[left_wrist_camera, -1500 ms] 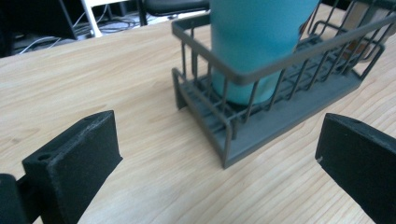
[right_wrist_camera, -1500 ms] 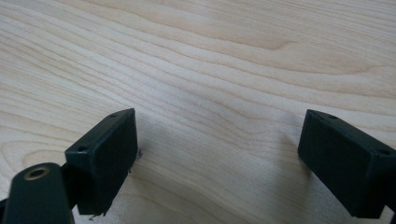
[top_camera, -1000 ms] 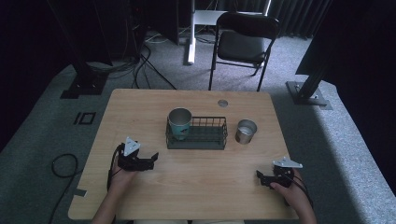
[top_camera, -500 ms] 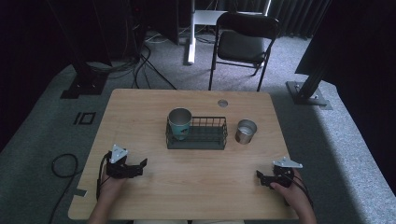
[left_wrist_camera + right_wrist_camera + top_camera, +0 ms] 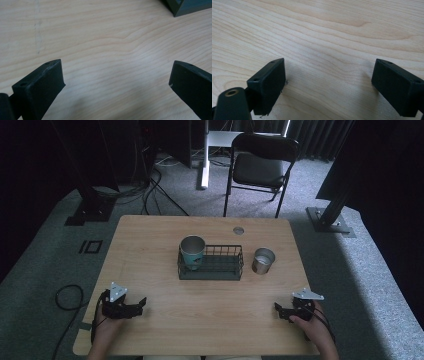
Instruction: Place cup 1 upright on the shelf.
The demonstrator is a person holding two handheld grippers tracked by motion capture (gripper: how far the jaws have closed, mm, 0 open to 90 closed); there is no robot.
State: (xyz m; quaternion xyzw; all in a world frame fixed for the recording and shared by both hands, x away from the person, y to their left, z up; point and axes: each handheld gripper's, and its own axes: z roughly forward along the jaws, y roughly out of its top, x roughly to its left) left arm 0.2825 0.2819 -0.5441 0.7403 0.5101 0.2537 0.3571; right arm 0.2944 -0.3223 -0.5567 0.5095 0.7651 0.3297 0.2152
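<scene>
Teal cup (image 5: 192,251): upright in the left end of the wire basket (image 5: 220,270), mid-table.
Metal cup (image 5: 263,260): just right of the basket, seemingly apart from it.
Left gripper (image 5: 141,303): near table's left front corner, jaws wide apart, holding nothing.
Right gripper (image 5: 276,309): right front corner, jaws likewise wide, nothing held.
Table (image 5: 150,245): pale wood.

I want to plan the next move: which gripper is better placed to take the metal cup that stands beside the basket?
Probably the right gripper. The metal cup stands right of the wire basket, on its side of the table, and its jaws are open. The left gripper would have to cross past the basket.
</scene>
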